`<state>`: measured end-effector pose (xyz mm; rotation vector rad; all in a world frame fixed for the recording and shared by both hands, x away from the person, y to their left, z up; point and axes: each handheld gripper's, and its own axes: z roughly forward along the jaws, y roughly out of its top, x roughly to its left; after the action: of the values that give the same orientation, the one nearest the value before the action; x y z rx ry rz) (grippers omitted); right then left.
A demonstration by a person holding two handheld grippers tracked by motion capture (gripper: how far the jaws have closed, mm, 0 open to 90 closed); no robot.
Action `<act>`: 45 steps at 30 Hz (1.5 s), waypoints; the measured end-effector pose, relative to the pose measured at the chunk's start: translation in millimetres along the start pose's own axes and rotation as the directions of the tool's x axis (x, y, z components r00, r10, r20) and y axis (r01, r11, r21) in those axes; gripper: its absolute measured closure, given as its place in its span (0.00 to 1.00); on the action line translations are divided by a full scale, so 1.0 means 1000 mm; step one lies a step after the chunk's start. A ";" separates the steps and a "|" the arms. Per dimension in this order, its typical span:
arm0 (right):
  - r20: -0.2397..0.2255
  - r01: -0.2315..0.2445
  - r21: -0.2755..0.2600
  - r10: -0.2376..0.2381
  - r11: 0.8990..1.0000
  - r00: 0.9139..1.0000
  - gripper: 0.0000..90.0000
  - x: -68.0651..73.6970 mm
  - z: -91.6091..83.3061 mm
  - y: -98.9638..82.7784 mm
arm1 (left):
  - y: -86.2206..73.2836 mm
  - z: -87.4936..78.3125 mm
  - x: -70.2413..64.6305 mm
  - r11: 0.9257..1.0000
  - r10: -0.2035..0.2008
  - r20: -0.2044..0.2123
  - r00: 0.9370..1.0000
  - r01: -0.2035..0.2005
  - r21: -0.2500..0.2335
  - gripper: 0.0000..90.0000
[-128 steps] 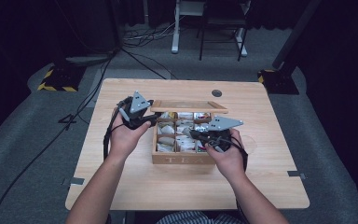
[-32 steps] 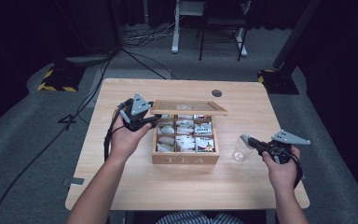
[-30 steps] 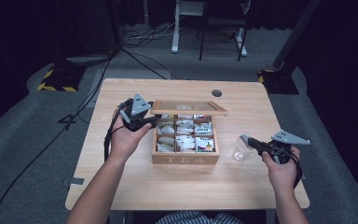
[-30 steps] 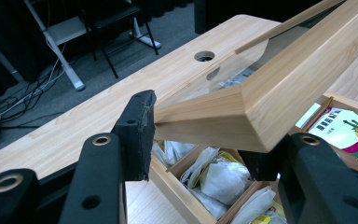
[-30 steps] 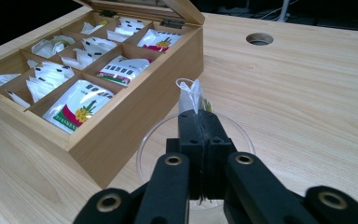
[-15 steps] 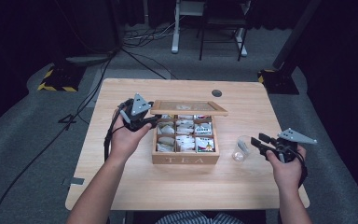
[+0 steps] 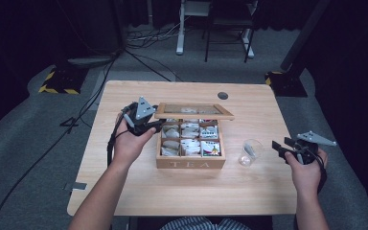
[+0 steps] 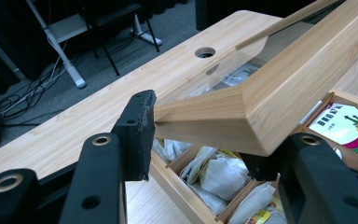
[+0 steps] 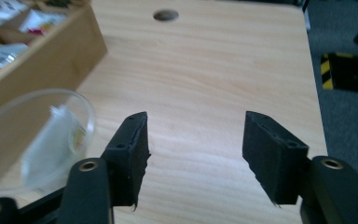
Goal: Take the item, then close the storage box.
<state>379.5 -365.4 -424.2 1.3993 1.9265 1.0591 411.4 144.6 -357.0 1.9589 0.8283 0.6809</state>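
Pale blond wood grain on the table (image 7: 182, 191), and the tea box (image 7: 190, 163) at its centre is a warmer honey-brown. Inside it, white tea bags (image 8: 216, 179), with a green-and-red printed packet (image 8: 342, 127) at three o'clock. Both grippers have black jaws, and the glass cup (image 9: 32, 140) is clear.

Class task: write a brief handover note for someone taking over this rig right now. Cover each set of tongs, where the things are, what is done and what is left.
Left tongs: shut on the lid of the tea box, gripping its corner and holding it raised.
Right tongs: open, holding nothing, above the table just right of the glass.
Things: the box is mid-table, its compartments full of tea bags. The glass stands right of the box with one tea bag in it.
Done: box opened, bag in the glass.
Left: probably lower the lid and let go.
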 end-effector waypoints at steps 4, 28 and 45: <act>0.006 -0.030 0.047 0.030 0.998 1.000 0.42 -0.011 0.007 -0.008 | 0.000 0.000 0.000 1.000 0.001 -0.002 1.000 -0.001 0.003 0.57; 0.002 -0.042 0.194 0.042 0.980 0.999 0.35 -0.030 0.035 -0.034 | -0.003 -0.001 -0.006 0.999 0.025 -0.009 1.000 -0.025 0.039 0.55; -0.027 -0.055 0.159 0.061 0.986 0.998 0.35 -0.031 0.039 -0.020 | -0.017 -0.004 -0.019 0.995 0.036 -0.026 0.999 -0.033 0.091 0.55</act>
<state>409.4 -386.5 -462.6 1.5414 2.0424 0.9783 392.1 139.0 -373.2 2.0532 0.8575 0.7032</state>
